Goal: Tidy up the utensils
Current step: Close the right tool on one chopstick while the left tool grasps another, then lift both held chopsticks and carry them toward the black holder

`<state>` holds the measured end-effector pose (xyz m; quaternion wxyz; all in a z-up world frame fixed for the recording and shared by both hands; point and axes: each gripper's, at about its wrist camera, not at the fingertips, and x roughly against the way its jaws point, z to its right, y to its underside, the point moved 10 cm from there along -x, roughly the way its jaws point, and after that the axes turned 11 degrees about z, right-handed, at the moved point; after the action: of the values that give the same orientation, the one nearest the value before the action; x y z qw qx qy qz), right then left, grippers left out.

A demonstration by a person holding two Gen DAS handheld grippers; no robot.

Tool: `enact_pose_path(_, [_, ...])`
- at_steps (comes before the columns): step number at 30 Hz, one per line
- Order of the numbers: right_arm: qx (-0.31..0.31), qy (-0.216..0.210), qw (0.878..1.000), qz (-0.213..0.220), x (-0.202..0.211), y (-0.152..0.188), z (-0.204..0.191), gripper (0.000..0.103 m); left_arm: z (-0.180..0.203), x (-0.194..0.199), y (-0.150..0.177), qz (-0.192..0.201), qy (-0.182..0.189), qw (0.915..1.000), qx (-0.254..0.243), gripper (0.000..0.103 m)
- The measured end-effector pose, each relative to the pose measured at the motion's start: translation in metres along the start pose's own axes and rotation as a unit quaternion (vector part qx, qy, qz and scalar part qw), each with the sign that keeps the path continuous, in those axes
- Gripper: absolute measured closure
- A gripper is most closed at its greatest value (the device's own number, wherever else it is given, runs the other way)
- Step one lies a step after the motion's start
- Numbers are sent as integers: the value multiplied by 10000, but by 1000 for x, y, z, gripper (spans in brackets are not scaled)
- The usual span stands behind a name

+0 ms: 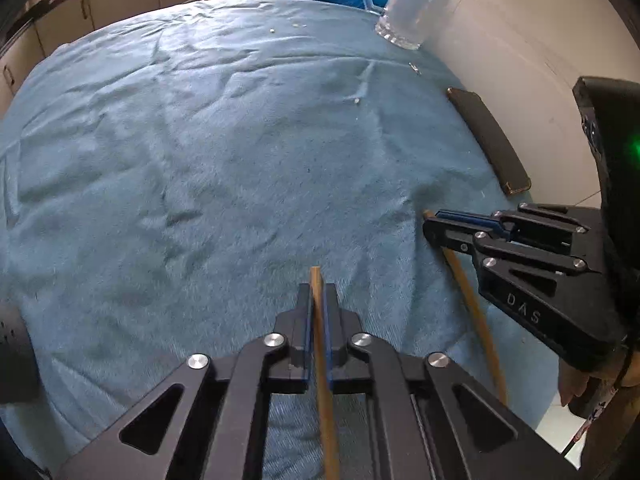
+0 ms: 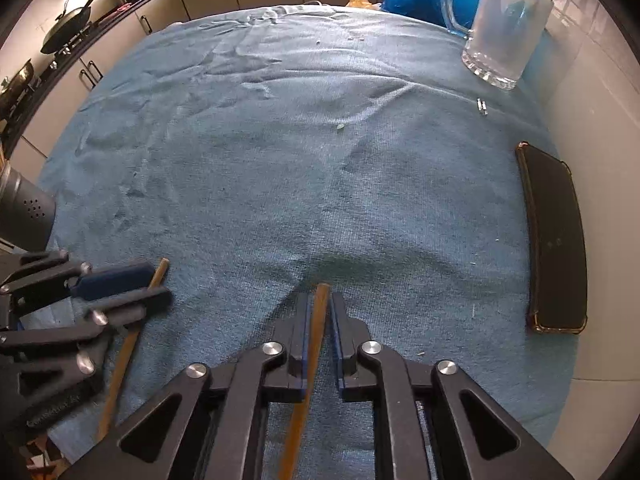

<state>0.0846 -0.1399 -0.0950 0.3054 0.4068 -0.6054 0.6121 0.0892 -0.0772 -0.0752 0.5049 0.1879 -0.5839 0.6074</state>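
- Left gripper [image 1: 319, 308]: jaws clenched on a wooden chopstick [image 1: 322, 360]. The stick runs lengthwise between the pads, tip poking out just past the fingertips, the rest trailing back under the gripper body.
- Right gripper [image 2: 320, 316]: closed around a second chopstick [image 2: 308, 368], same lengthwise hold. The right pad may stand slightly off the stick, so the grip looks looser than the left one.
- Both sticks are near the front edge of the table, over the blue towel [image 2: 280, 160] that covers it. The grippers sit just beside each other; whether the sticks rest on the towel or hang above it I cannot tell.
- Glass mug [image 2: 504, 28] stands at the far right corner, likely the holder for the sticks. A phone [image 2: 556, 240] lies along the right edge, between the grippers and the mug.
- Handling, my read: the sticks are light, stiff, thin and smooth, so they can pivot or slide in the pads.
- Gripped near one end, the long free tail will swing. A hold nearer the middle would steady it; nearer the top end suits dropping it into the mug.
- The mug is fragile and looks tippable, so lower the sticks in gently rather than knock the rim.
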Motion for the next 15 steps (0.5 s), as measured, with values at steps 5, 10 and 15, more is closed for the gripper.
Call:
enact_pose_path(5, [-273,-269,9973,619,28,-3,-9,96,-11,49,-4,694,-88,9974,155,99])
enact_pose_path(10, [-279,-371,9863,1586,86,-10,-25,96,-7,107,-9,1394,-43,9899,248,99])
enact_pose_path(15, [-194,-424,9713,2332,137,-7,-47,96,1,176,-9,2278,-149,9735,161,99])
